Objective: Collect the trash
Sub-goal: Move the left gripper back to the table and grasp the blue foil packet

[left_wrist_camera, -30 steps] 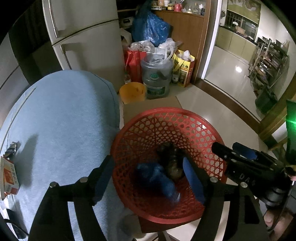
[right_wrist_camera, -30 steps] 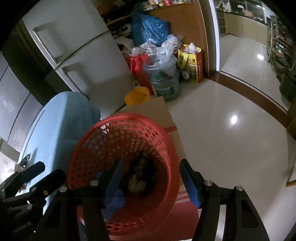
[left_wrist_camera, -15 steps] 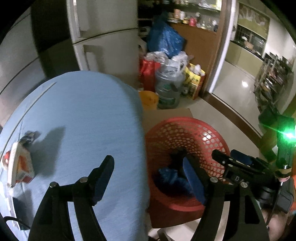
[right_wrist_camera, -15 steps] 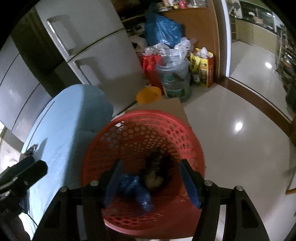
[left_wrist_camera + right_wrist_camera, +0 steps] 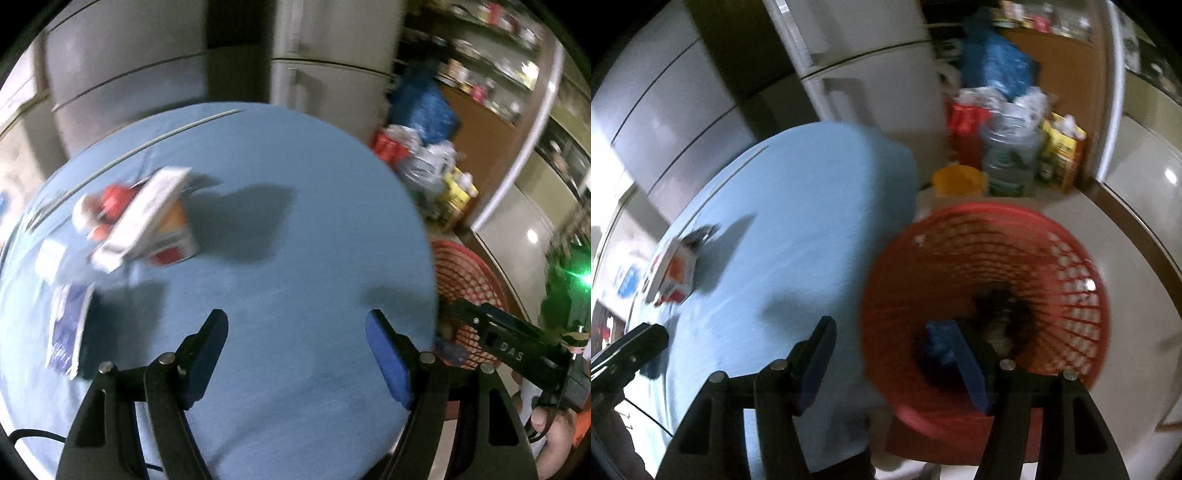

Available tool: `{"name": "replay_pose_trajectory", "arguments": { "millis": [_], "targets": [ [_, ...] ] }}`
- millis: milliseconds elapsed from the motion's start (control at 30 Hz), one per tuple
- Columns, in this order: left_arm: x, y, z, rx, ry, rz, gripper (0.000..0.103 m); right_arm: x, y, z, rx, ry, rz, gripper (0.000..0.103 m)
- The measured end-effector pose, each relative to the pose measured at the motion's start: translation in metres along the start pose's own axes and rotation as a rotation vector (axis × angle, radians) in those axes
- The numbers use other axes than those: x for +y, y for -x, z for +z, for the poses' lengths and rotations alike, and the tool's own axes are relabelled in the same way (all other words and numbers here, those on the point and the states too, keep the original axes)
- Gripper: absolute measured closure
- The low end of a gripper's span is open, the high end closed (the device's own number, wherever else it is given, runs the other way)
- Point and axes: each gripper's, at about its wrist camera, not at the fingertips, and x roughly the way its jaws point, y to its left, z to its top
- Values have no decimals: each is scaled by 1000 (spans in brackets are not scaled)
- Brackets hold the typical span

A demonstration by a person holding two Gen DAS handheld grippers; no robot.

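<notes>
Left claw [image 5: 295, 349] hangs empty over blue table [image 5: 295, 258], apart from carton [image 5: 147, 225].

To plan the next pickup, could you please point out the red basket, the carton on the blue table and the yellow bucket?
red basket [image 5: 1071, 254]: right wrist view, far mesh wall.
carton [image 5: 147, 214]: left wrist view, white top face.
yellow bucket [image 5: 958, 181]: right wrist view, front rim.

A blue-covered table [image 5: 295, 258] is seen bearing a white-and-red carton [image 5: 147, 221] and a dark blue packet [image 5: 68, 332]; a red basket [image 5: 990, 236] is set just beside it.
</notes>
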Motion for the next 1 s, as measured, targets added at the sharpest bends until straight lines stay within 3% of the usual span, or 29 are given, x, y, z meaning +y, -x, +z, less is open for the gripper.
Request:
{"name": "replay_pose_trajectory", "arguments": {
  "millis": [267, 500, 933, 1000],
  "targets": [
    [85, 22, -13, -34, 160, 87, 26, 69, -11, -11, 29, 126, 53, 36],
    [144, 34, -15, -82, 182, 282, 19, 110, -20, -23, 58, 203, 83, 36],
    [184, -22, -19, 55, 199, 291, 19, 125, -20, -24, 71, 242, 86, 36],
    [187, -23, -20, 46, 207, 270, 20, 127, -21, -22, 69, 245, 85, 36]
  ]
}}
